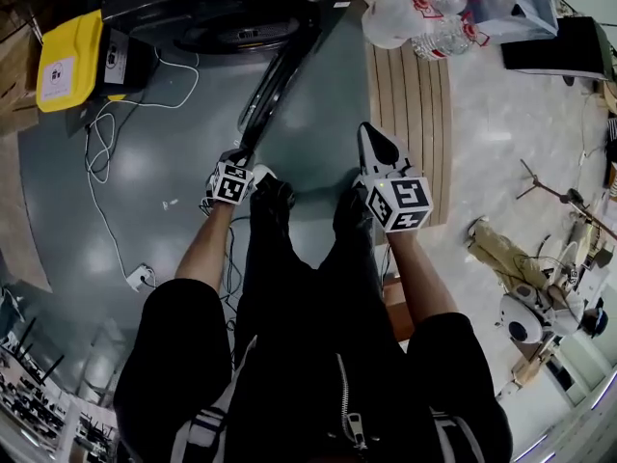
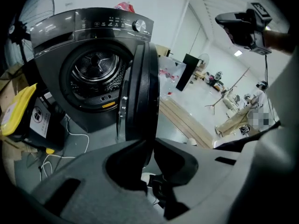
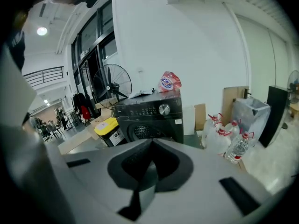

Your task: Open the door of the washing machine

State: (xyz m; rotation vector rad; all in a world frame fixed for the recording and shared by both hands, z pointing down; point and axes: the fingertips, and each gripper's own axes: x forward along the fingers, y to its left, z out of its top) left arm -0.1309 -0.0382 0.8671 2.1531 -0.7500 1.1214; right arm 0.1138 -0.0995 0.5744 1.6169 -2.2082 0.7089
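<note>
The dark washing machine (image 1: 207,3) stands at the top of the head view, its drum (image 2: 96,71) uncovered. Its round door (image 1: 275,77) is swung out edge-on toward me. My left gripper (image 1: 247,152) is shut on the door's free rim, and in the left gripper view the door (image 2: 140,87) runs down between the jaw tips of this gripper (image 2: 150,146). My right gripper (image 1: 370,133) hovers to the right of the door, apart from it, tips together and holding nothing. In the right gripper view it (image 3: 152,144) points at the washing machine (image 3: 149,111) from a distance.
A yellow box (image 1: 66,58) sits left of the machine, with a white cable (image 1: 101,152) trailing over the floor. Water bottles (image 1: 416,13) and a wooden board (image 1: 410,114) lie to the right. A pink bag (image 3: 170,81) rests on the machine, a fan (image 3: 112,84) behind.
</note>
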